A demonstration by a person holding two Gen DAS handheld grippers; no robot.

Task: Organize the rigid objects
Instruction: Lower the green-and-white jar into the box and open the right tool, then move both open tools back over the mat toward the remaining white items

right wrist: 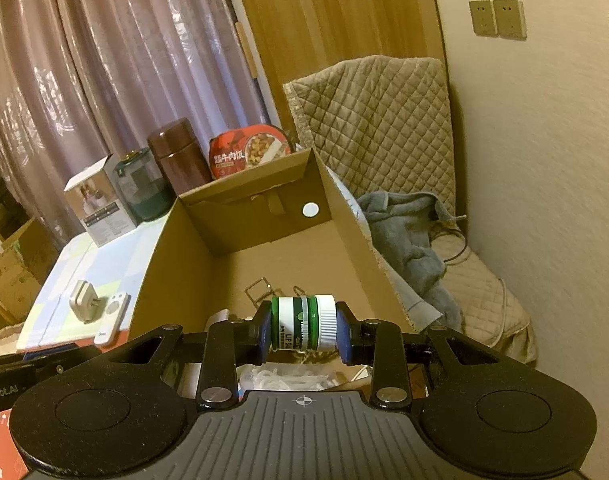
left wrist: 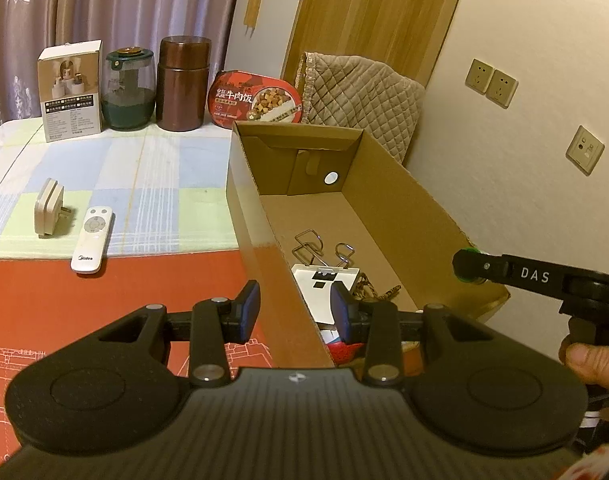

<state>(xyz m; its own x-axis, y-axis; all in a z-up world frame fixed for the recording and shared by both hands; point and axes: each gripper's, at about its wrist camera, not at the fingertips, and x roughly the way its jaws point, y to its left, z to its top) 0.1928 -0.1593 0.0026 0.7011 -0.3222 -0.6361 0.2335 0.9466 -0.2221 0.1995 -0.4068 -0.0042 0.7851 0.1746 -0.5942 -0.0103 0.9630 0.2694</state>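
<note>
Two hand-held grippers hover at the cardboard box: the right hand-held gripper clenches a small green-and-white jar sideways above the box's interior. The left hand-held gripper straddles the box's near wall, jaws apart and grasping nothing; a white remote lies on the worktop.

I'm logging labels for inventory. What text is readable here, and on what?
"Midea": white remote.
"牛肉饭": red meal tub.
"LIP": small jar gripped by the right gripper; its remaining print is cut off.
"DAS": right gripper's arm.
White box: print too small.
</note>
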